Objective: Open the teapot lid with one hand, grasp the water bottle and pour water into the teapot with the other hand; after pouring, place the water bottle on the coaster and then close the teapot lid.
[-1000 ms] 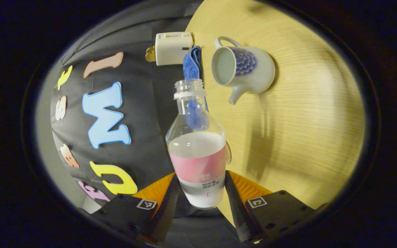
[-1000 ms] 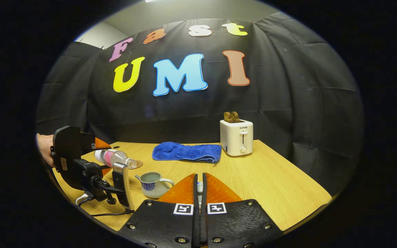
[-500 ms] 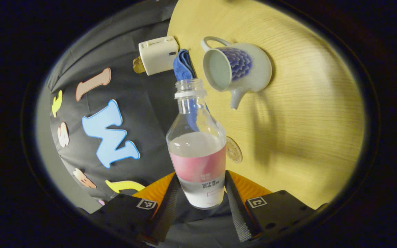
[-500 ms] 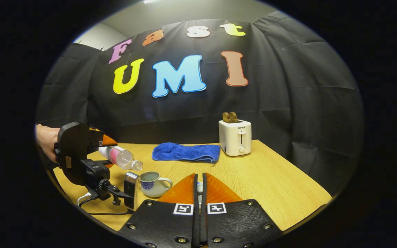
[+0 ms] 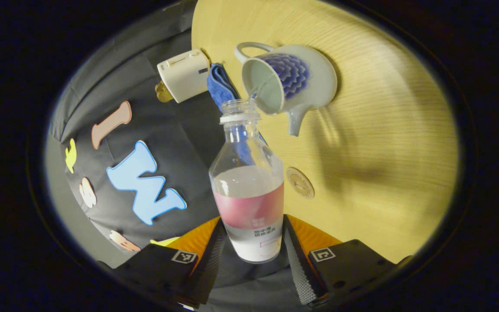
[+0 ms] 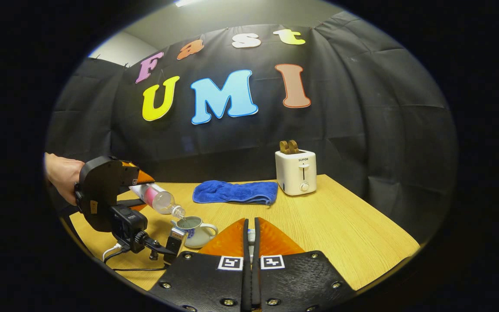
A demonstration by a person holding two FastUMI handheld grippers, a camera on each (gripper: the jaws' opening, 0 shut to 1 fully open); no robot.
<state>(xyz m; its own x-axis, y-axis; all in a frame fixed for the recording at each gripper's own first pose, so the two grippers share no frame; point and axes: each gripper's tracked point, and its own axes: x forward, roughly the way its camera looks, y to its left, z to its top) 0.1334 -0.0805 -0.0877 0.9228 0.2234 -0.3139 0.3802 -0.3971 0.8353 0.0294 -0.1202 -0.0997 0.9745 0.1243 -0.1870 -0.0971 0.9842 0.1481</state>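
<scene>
With the left tongs [image 5: 249, 242] clamping the water bottle [image 5: 248, 190], now tipped lower than before, we should keep its mouth just above the teapot [image 6: 194, 229], which stands open on the bench [image 6: 340, 234], while the right tongs [image 6: 251, 236] hold something small, likely the lid.

The left gripper [image 6: 143, 190] and its camera mount hide the coaster in the right gripper view. The right gripper [image 6: 251, 236] fingers cover most of the small pale object pinched between them; its identity cannot be determined.

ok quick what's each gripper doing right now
Left gripper: shut on the water bottle, tipped over the teapot.
Right gripper: shut on something small, cannot tell what.
</scene>
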